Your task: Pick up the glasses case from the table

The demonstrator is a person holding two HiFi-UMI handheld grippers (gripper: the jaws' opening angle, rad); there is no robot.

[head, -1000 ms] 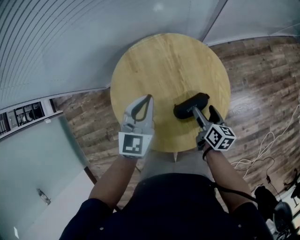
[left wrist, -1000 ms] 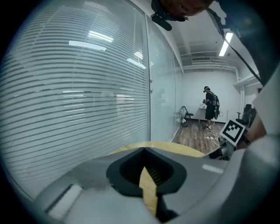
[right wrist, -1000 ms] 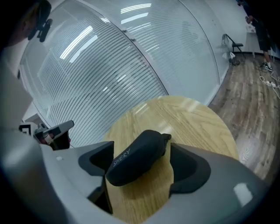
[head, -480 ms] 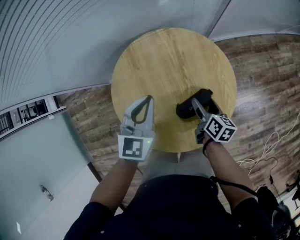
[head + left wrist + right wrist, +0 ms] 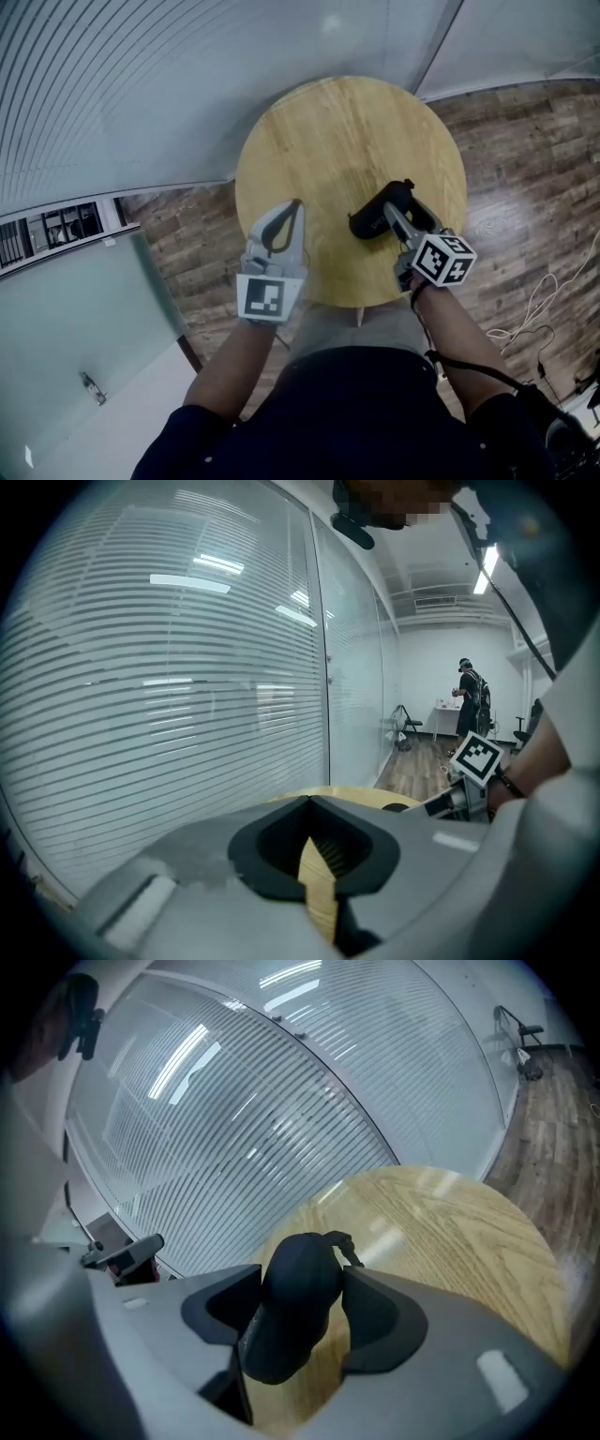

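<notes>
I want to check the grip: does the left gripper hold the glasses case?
No, the left gripper has its jaws together with nothing between them.

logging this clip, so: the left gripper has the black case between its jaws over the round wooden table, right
Wrong gripper: the right gripper has the black case between its closing jaws over the round wooden table, as the right gripper view shows. The left gripper is shut, empty.
</notes>
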